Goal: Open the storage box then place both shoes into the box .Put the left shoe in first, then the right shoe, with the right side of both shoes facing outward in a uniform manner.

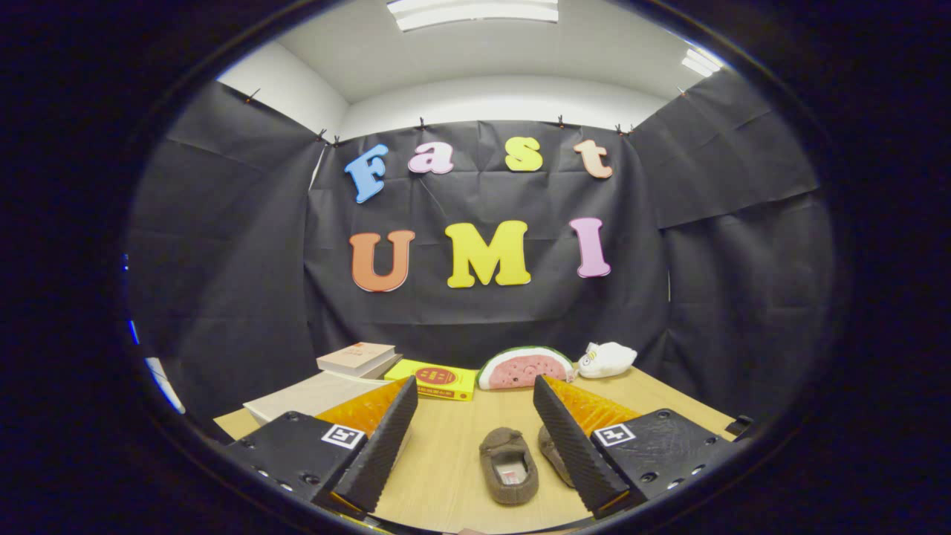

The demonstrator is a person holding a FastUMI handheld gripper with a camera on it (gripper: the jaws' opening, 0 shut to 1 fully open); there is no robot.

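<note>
gripper [475, 416] fingers spread wide, holding nothing. brown shoe [508, 466] on table [446, 461] between them; second shoe [553, 453] partly behind right finger [572, 446]. storage box [312, 397] beyond left finger.

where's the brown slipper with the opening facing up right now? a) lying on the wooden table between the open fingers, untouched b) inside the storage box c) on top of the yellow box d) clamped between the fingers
a: the brown fuzzy slipper lies on the light wooden table between the spread fingers of the hand-held gripper, with clear gaps to both ridged black fingers.
</note>
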